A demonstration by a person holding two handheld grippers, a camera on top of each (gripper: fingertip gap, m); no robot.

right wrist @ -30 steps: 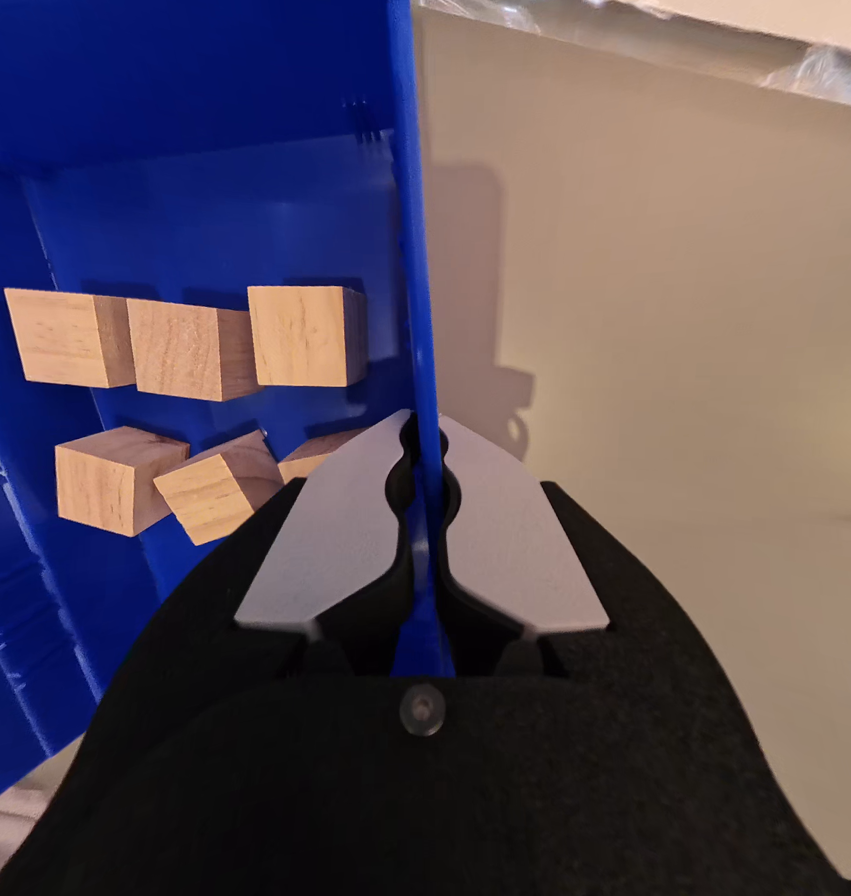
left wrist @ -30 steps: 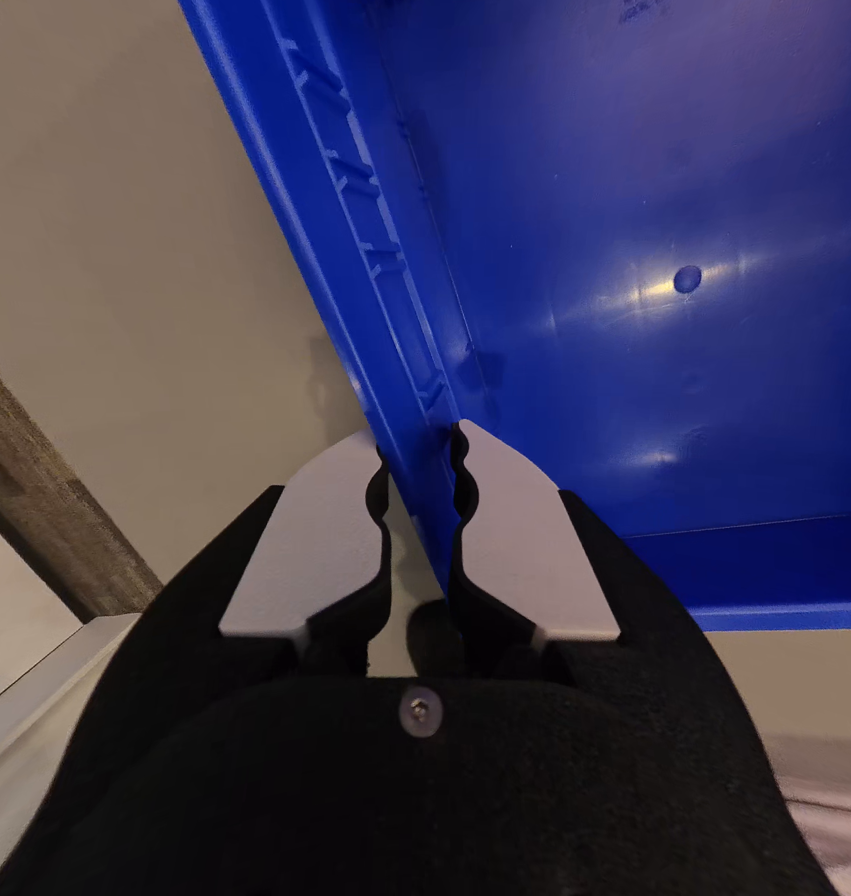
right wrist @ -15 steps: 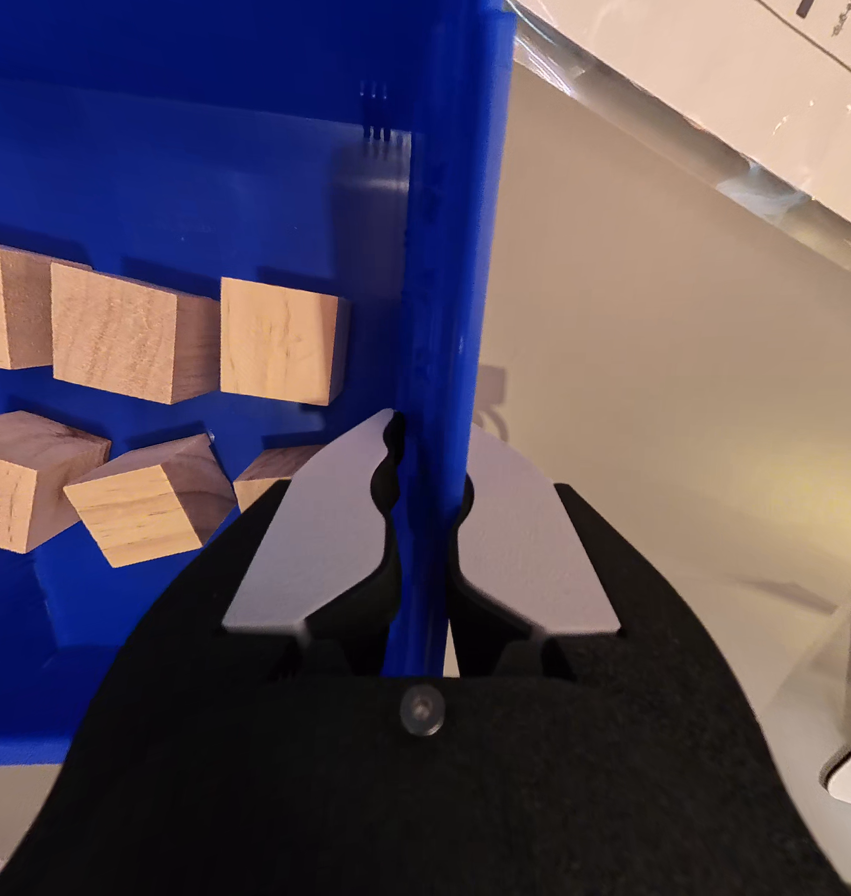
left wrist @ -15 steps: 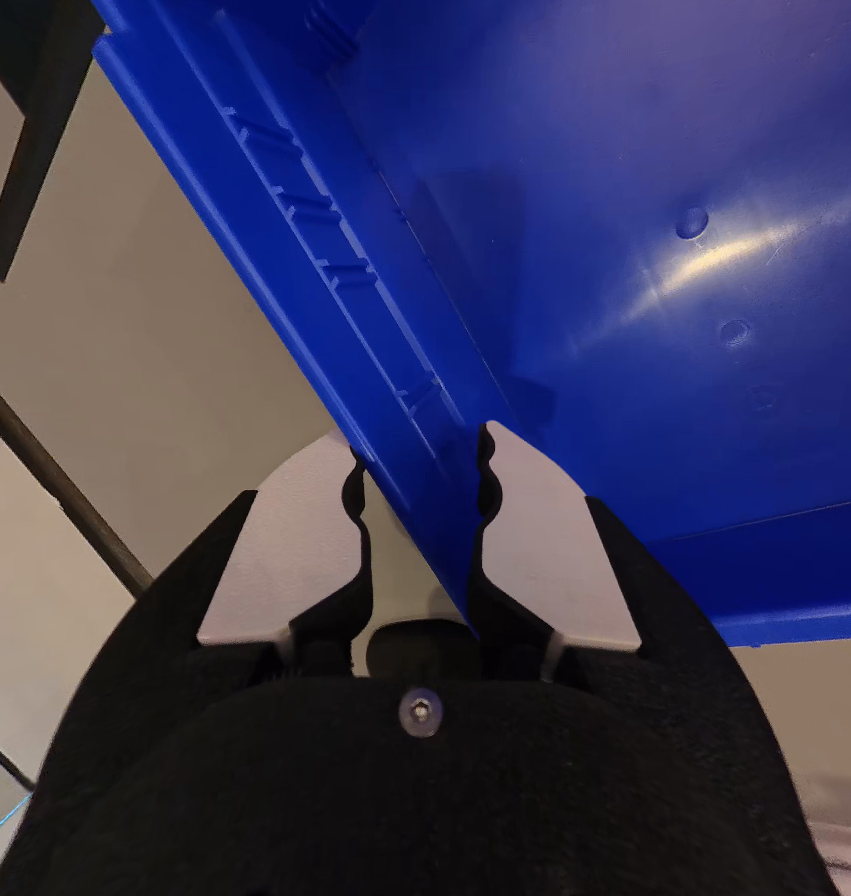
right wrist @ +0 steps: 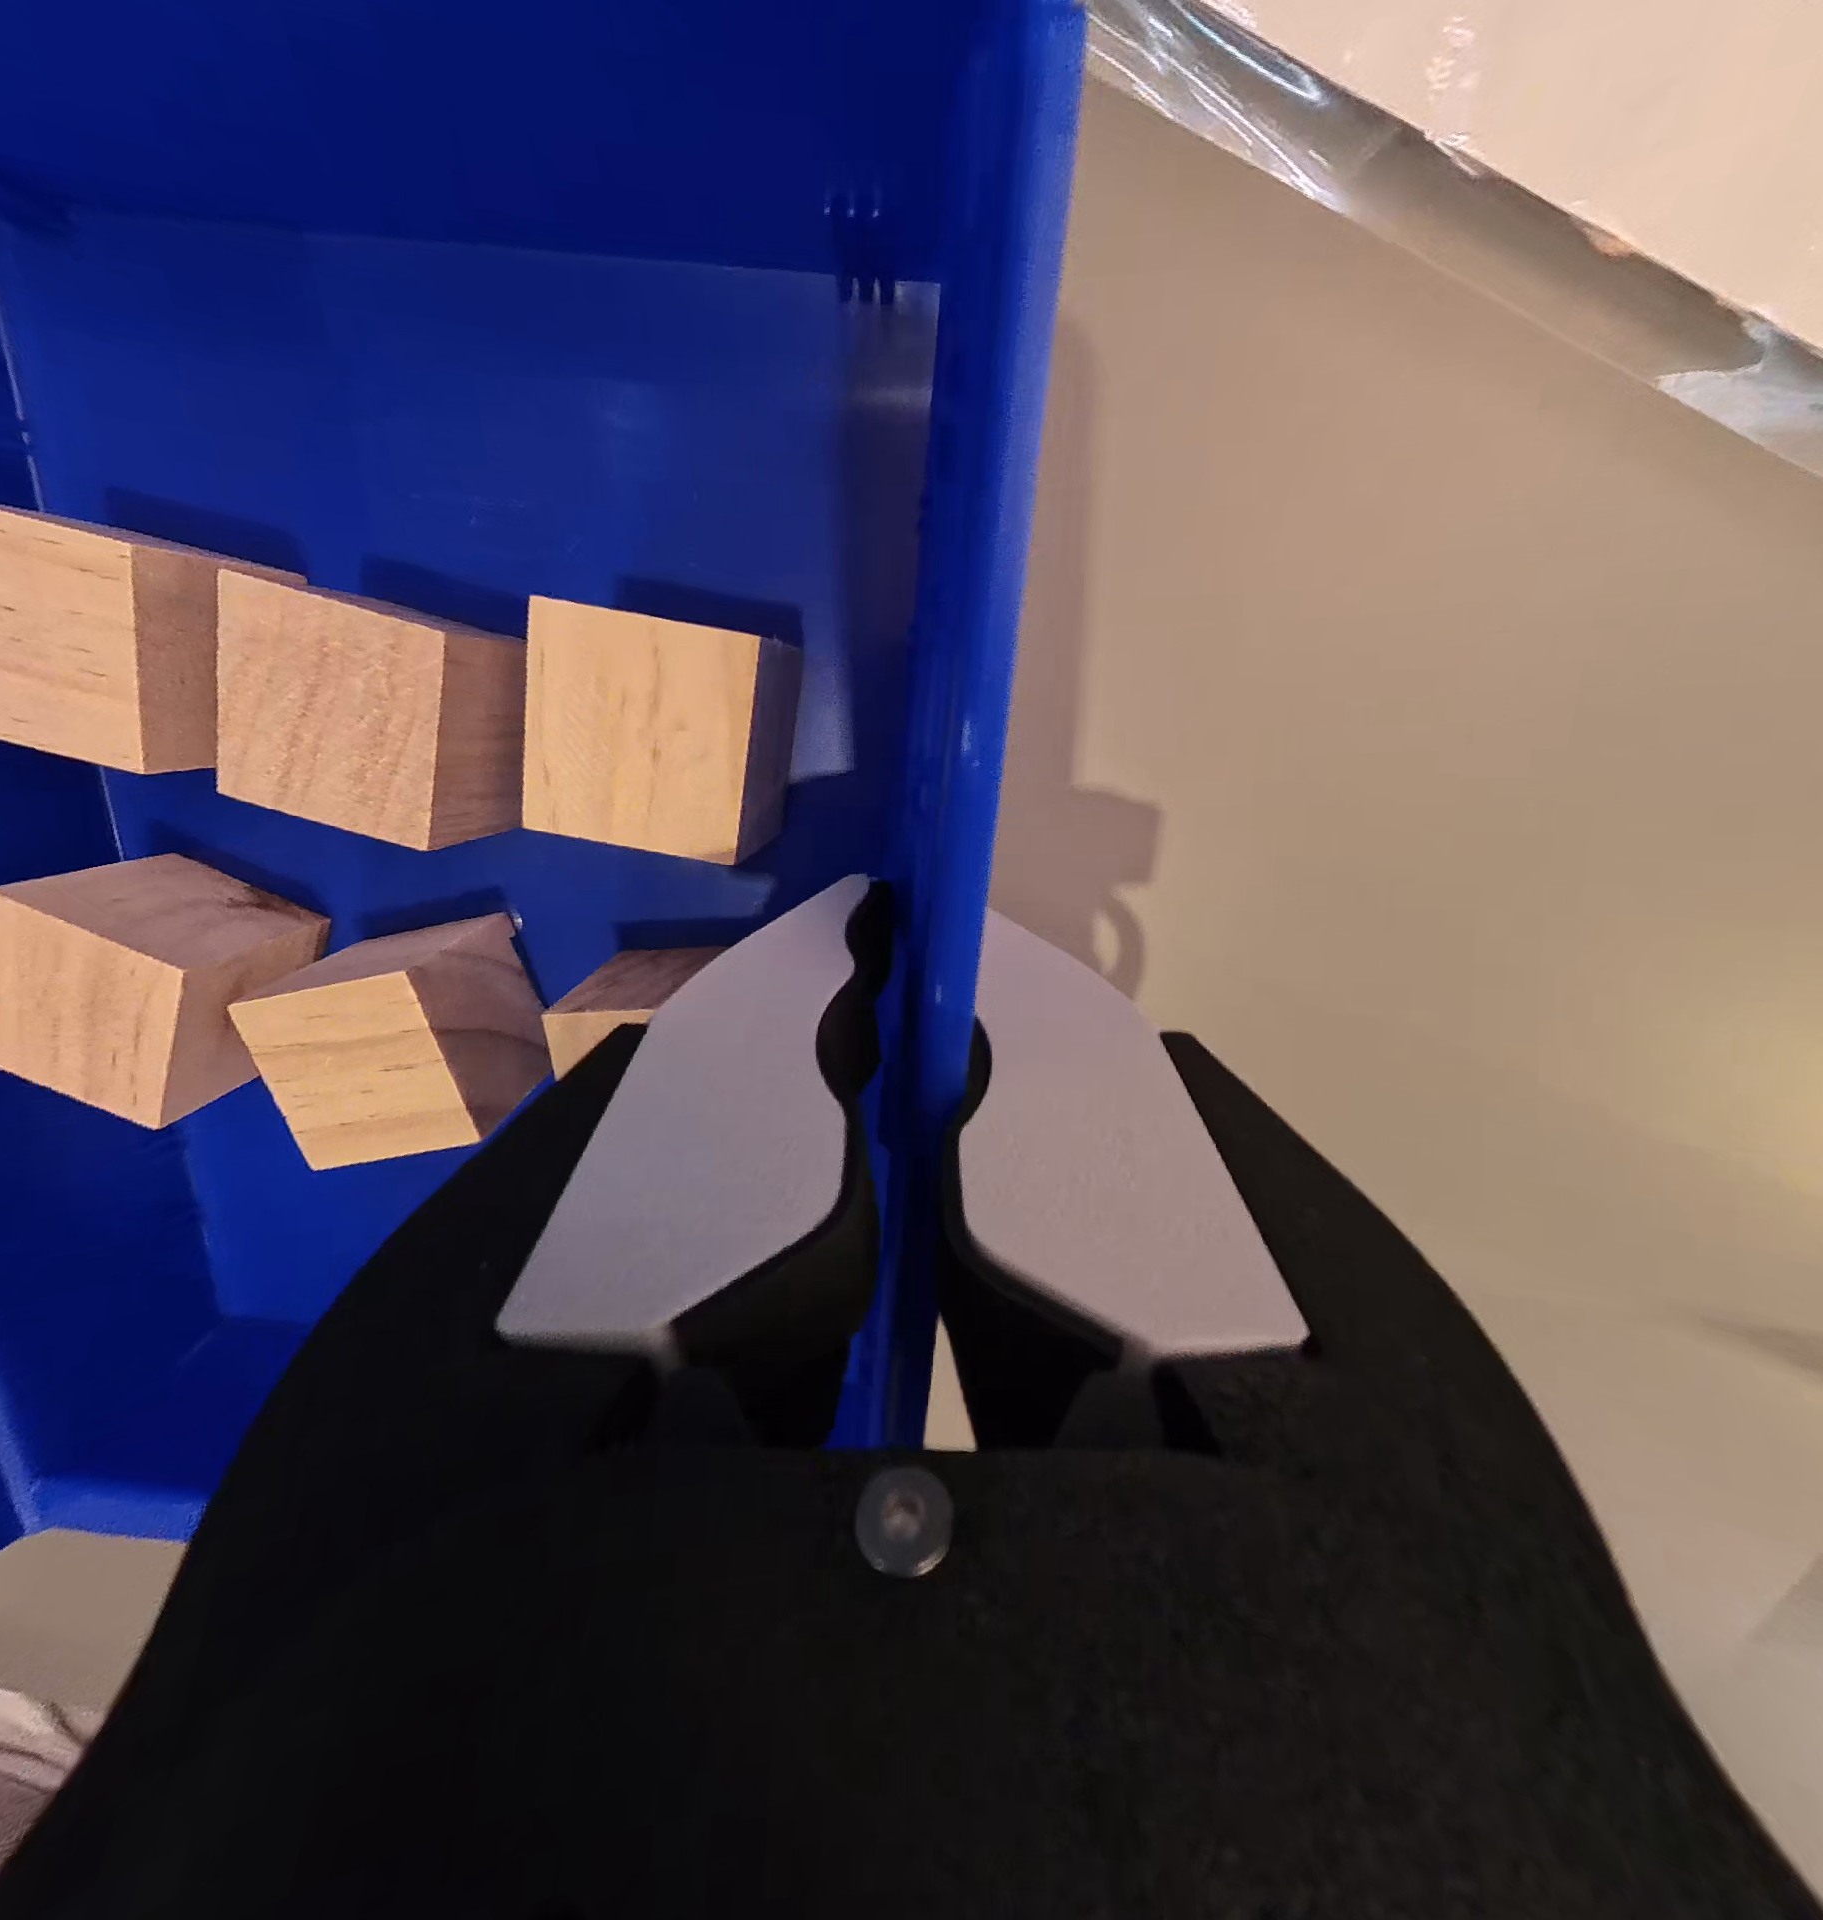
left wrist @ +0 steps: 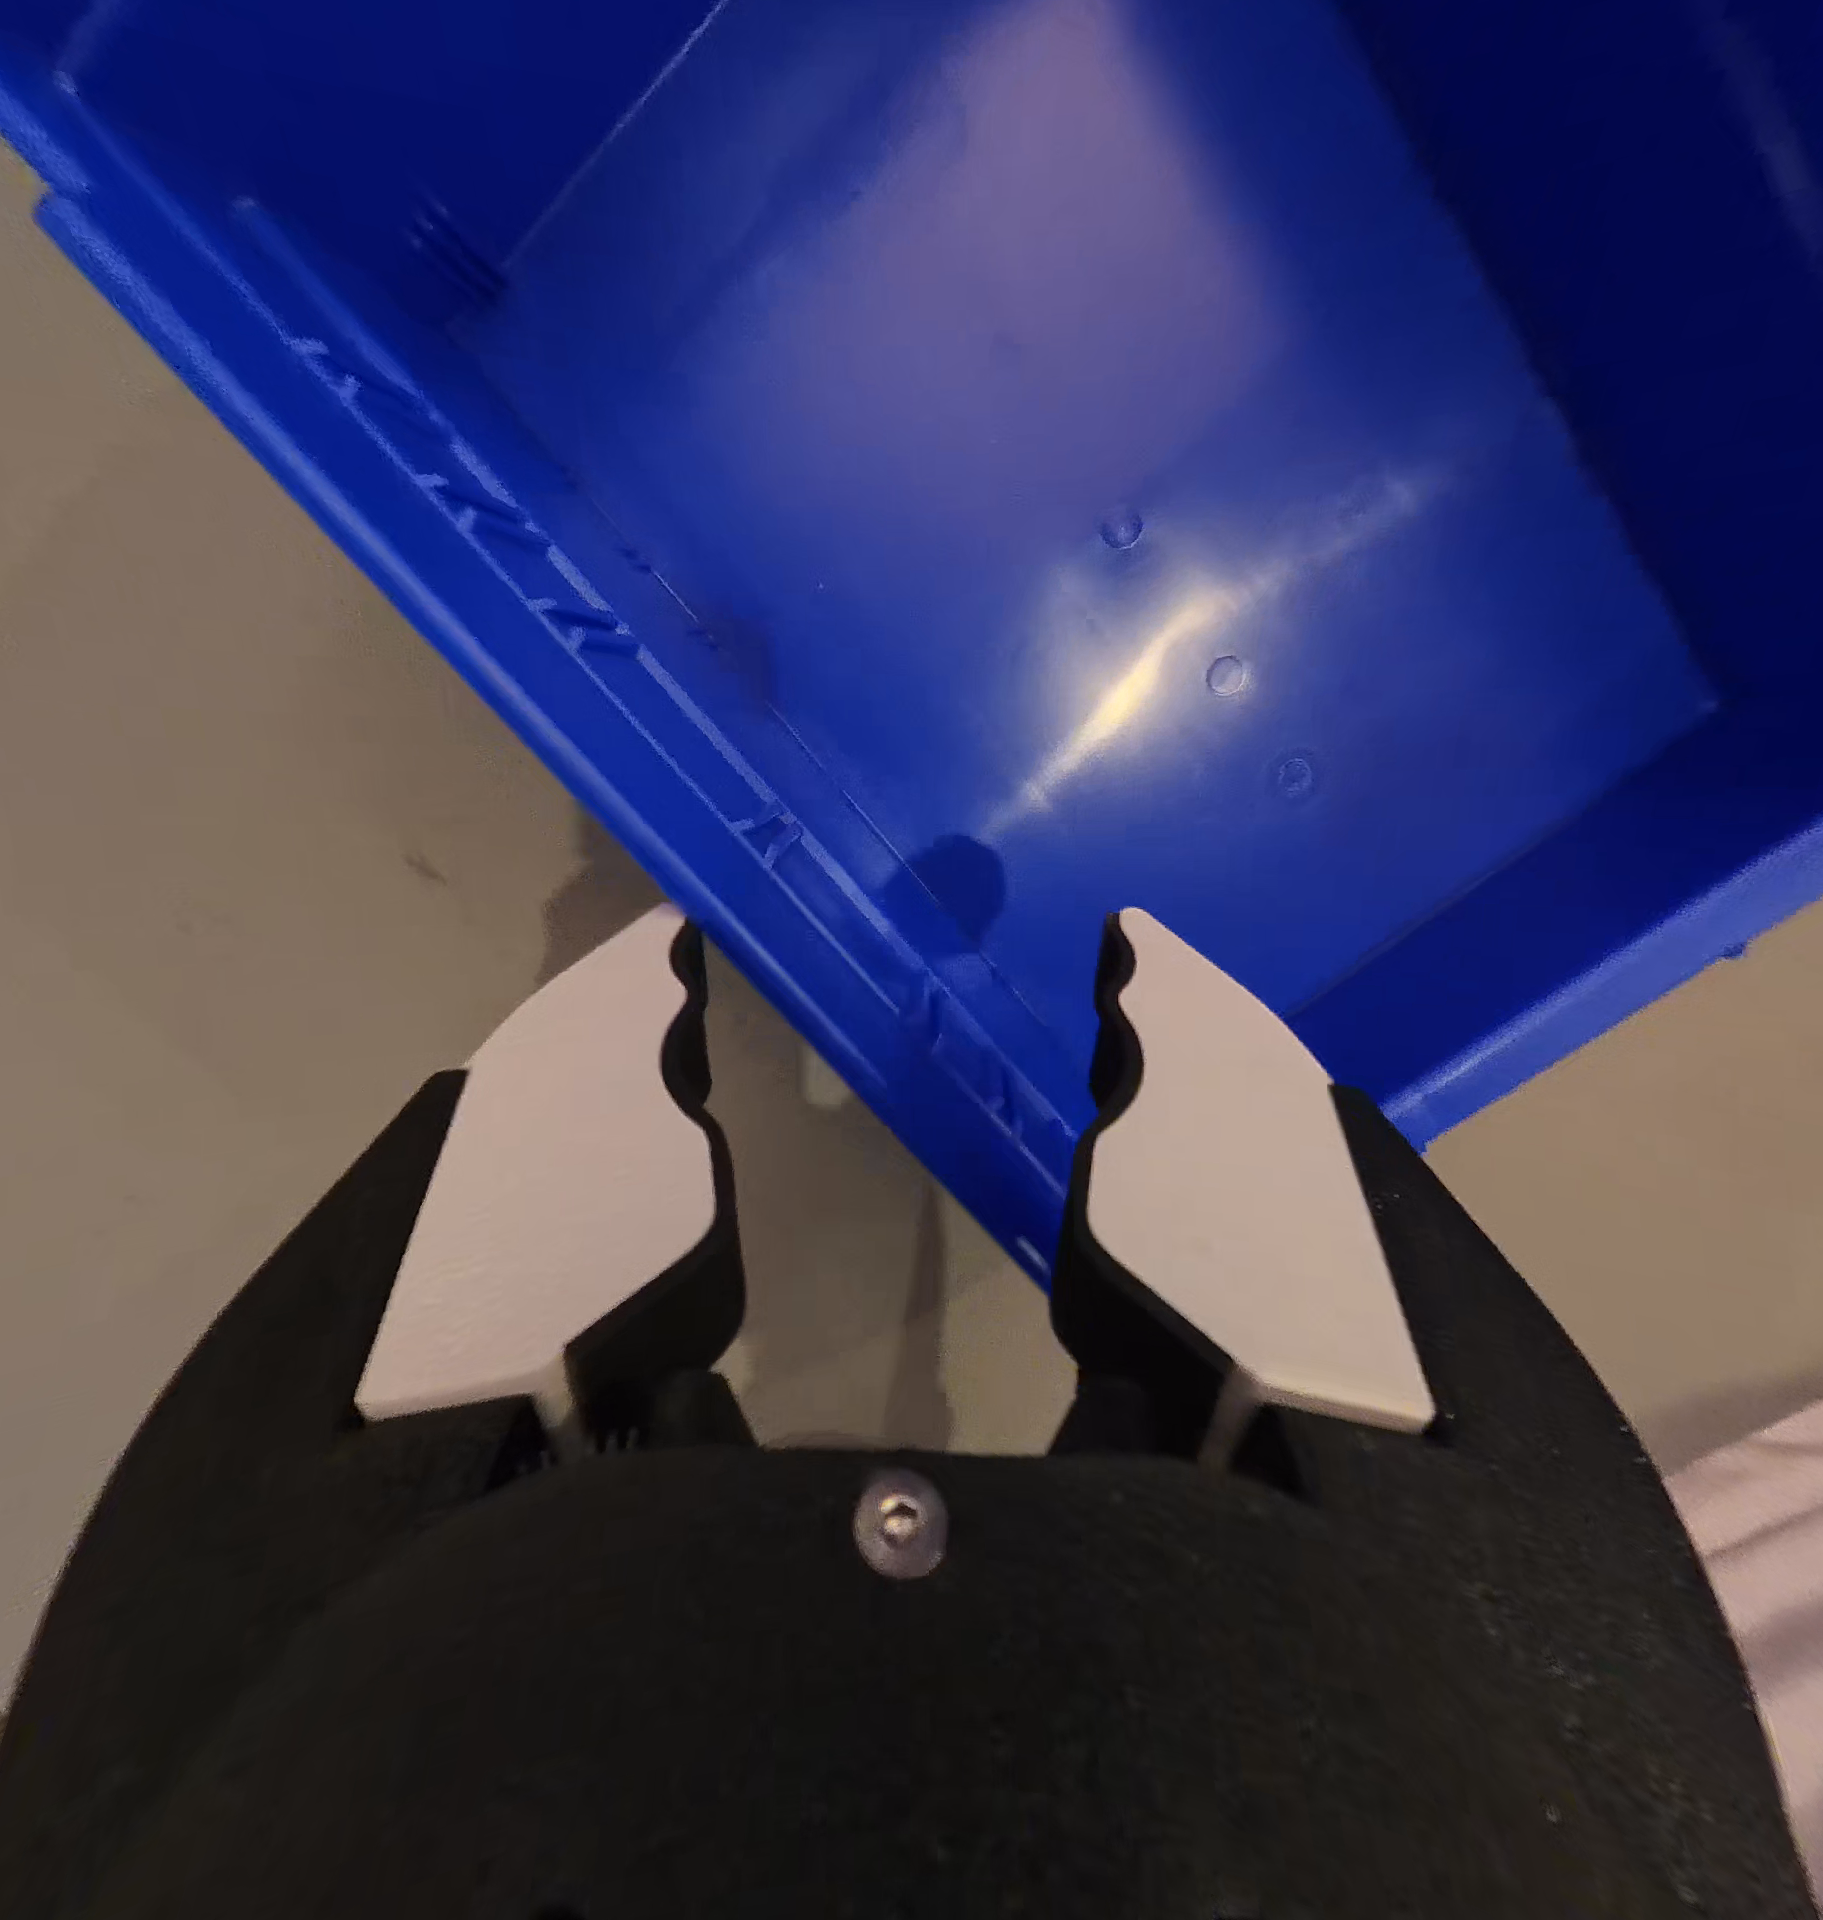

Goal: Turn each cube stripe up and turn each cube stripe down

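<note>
Blue bin (left wrist: 990, 468) wall between parted jaws

Six cubes (right wrist: 642, 727) lie in the bin (right wrist: 1000, 520), two rows of three, at nine o'clock of its wall; the worktop (right wrist: 1406, 831) lies at three o'clock.

The bin (right wrist: 1000, 520) is saturated blue inside and out; the cubes (right wrist: 642, 727) are pale wood with fine grain, no stripe on the visible faces. Both grippers, left (left wrist: 902, 966) and right (right wrist: 922, 935), pair whitish-grey fingers with matte black bodies; the table (right wrist: 1458, 935) is plain beige.
</note>
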